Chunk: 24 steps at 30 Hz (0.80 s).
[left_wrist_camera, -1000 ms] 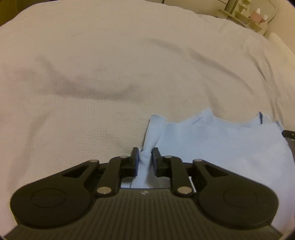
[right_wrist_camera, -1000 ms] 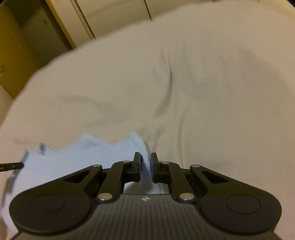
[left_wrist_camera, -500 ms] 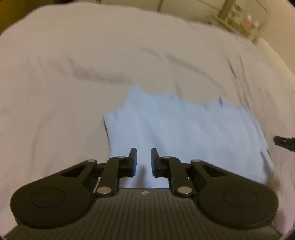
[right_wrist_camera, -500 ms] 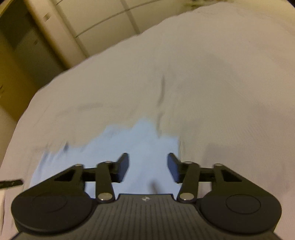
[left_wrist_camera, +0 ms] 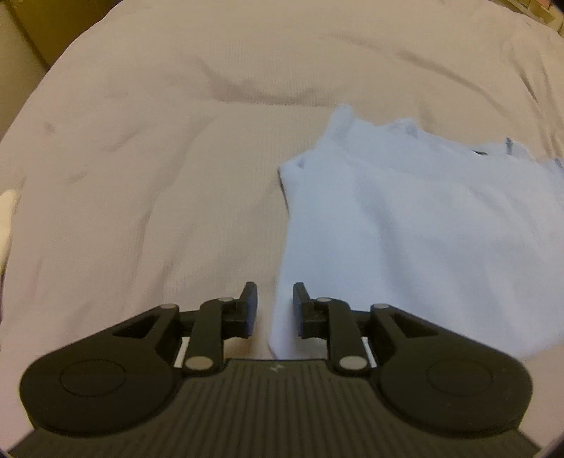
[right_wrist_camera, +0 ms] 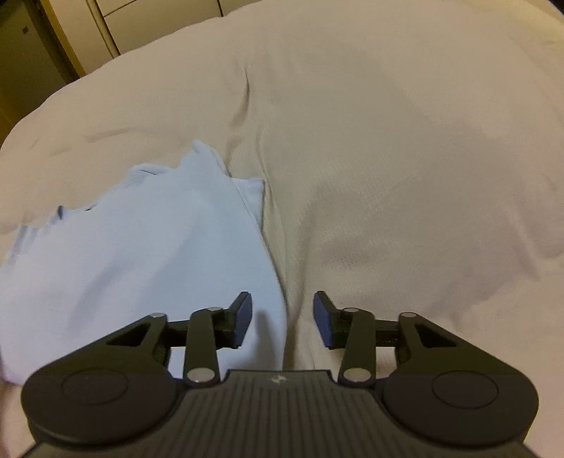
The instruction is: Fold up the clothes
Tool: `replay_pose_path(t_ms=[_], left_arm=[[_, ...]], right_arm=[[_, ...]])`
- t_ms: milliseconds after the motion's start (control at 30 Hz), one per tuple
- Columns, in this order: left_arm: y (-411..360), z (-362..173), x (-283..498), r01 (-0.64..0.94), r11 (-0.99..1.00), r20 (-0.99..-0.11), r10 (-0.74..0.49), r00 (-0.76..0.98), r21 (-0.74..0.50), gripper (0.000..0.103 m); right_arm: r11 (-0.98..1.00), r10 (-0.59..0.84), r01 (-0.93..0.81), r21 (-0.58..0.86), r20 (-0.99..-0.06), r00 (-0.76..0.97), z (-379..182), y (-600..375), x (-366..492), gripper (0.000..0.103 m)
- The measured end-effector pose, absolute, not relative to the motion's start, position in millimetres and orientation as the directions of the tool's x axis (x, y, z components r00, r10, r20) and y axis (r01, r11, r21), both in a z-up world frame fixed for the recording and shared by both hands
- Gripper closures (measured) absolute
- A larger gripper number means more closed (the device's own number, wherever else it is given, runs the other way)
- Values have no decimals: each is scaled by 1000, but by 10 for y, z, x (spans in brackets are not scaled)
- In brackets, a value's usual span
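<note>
A light blue garment lies folded and flat on the cream bed cover, filling the right half of the left wrist view. My left gripper hovers over its left edge, jaws narrowly apart and opening, pads pressing on nothing. In the right wrist view the same garment sits at the left. My right gripper hangs above its right edge, jaws wide and still opening, nothing pinched between them. The garment's collar end points away from both grippers.
The wrinkled bed cover stretches far ahead and to both sides. Pale cabinet doors and a dark wooden frame stand beyond the bed's far left edge. A white object shows at the left rim.
Both grippers held the garment's near edge a second ago; they have let go and drawn back and up. The garment now rests flat, and the right jaws stand much wider.
</note>
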<state>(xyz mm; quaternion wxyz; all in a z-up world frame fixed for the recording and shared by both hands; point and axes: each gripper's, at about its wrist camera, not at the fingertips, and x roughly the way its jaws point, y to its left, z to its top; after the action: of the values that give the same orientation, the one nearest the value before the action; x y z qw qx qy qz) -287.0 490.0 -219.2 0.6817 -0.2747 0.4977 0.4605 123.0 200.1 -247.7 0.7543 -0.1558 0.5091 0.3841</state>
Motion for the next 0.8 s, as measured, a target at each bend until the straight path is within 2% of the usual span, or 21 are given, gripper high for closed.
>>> replay_pose_path(t_ms=[33, 100, 167, 400, 800], left_arm=[[4802, -2129, -2852, -904, 419, -937, 343, 72, 84, 85], [4580, -2014, -2789, -906, 414, -951, 307, 49, 87, 79], [4364, -1891, -2722, -905, 417, -956, 290, 44, 84, 71], [3791, -1446, -2513, -900, 431, -953, 293, 73, 63, 66], [3165, -812, -2361, -877, 475, -927, 357, 113, 76, 64]], right_arm=[[658, 415, -735, 163, -893, 174, -2405, 1965, 1186, 48], [661, 381, -733, 164, -914, 139, -2296, 1969, 1110, 40], [652, 345, -744, 146, -931, 119, -2189, 1892, 950, 39], [590, 352, -789, 174, -934, 58, -1830, 1840, 457, 23], [543, 429, -808, 228, -902, 34, -1248, 1505, 270, 21]])
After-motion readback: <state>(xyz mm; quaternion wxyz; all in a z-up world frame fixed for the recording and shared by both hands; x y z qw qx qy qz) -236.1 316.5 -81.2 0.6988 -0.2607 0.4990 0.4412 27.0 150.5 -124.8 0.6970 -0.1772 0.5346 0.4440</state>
